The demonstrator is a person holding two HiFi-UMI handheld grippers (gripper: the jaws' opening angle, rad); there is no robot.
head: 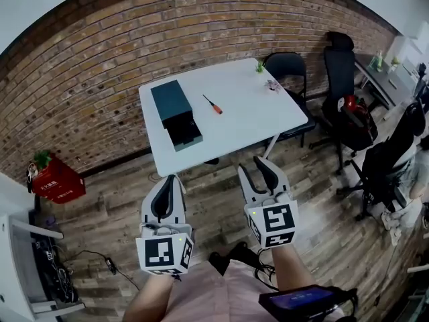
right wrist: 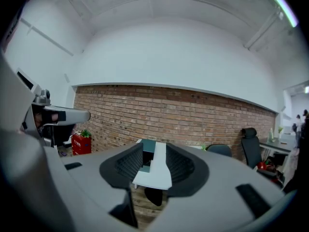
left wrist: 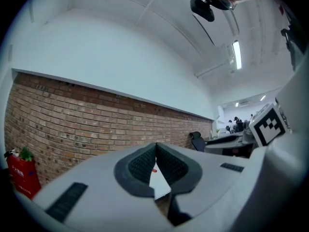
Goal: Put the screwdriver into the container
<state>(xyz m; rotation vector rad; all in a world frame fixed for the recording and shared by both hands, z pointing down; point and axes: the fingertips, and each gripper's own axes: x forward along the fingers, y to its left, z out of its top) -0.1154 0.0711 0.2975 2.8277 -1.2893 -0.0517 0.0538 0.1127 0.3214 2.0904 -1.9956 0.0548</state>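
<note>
In the head view the screwdriver (head: 213, 104) lies flat on the white table (head: 268, 113) in the upper middle of the frame, just right of the teal container (head: 175, 113) and not touching it. I judge it light, rigid and not fragile, but thin enough to roll or skid on the smooth top. I'd take it across the thicker red handle, which gives the pads more to bite than the bare shaft. It is small, with a slim dark shaft pointing upper left and the red handle at lower right. The container looks like a box whose lower drawer is slid out toward the bottom of the frame. Both grippers hang low in the frame over the wooden floor, well apart from the table. The left gripper (head: 175, 178) has its fingers together, and the right gripper (head: 253, 166) has its fingers spread.

In the left gripper view the left gripper (left wrist: 156, 146) has its tips meeting and carries nothing. A red speck of the screwdriver (left wrist: 154, 170) shows through the gap beneath them.

In the right gripper view the right gripper (right wrist: 153, 148) stands apart and empty, framing the container (right wrist: 146, 147) far off.
</note>
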